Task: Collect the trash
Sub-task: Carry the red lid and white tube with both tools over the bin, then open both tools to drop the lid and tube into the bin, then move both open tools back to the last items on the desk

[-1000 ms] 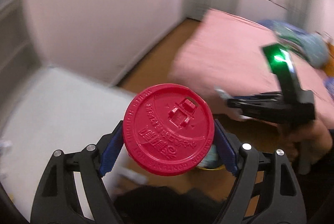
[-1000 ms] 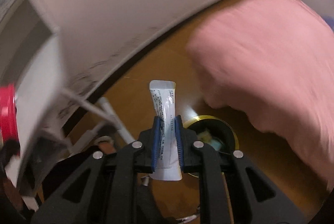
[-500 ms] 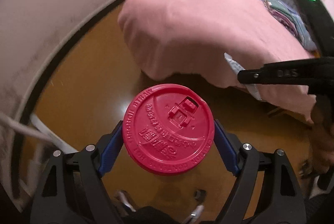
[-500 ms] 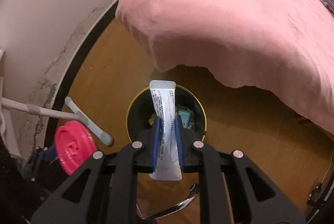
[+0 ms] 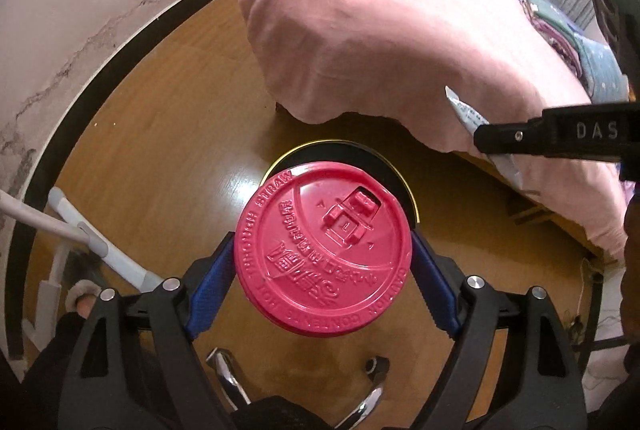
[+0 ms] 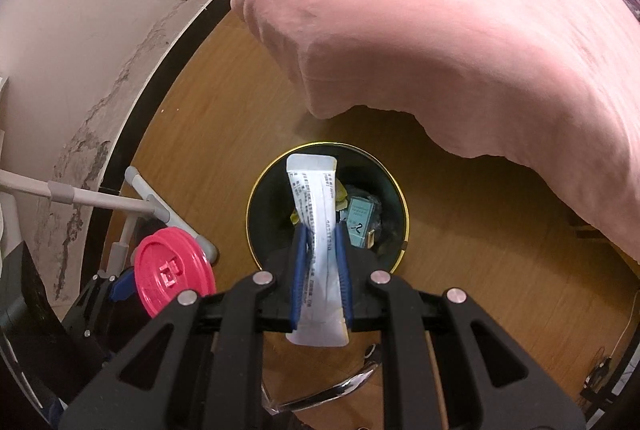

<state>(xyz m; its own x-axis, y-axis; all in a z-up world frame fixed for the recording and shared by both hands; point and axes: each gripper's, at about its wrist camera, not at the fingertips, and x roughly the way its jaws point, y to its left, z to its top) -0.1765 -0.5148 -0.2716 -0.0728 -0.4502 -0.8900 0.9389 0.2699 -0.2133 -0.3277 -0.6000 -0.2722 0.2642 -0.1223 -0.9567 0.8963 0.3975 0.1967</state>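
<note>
My left gripper point(image 5: 322, 254) is shut on a round red drink lid point(image 5: 324, 250), blue pads pressing its two sides; anything under the lid is hidden. It hangs over the near rim of a black bin with a gold rim point(image 5: 340, 145) on the wooden floor. My right gripper point(image 6: 321, 236) is shut on a long white printed sachet point(image 6: 316, 197), held upright right above the bin point(image 6: 256, 189), which contains several scraps. The left gripper with the red lid point(image 6: 172, 270) shows at lower left in the right wrist view. The right gripper point(image 5: 484, 137) and sachet point(image 5: 464, 109) show at right in the left wrist view.
A bed under a pink cover point(image 6: 460, 29) overhangs the floor just behind the bin. A grey-white tube frame point(image 6: 160, 209) stands left of the bin by the cracked wall and black skirting point(image 5: 80, 89). Chrome chair legs point(image 5: 228, 378) sit below the grippers.
Both grippers have dropped and tipped downward, from facing the wall and bed to looking at the floor. The bin now lies under both. Lid and sachet stay gripped.
</note>
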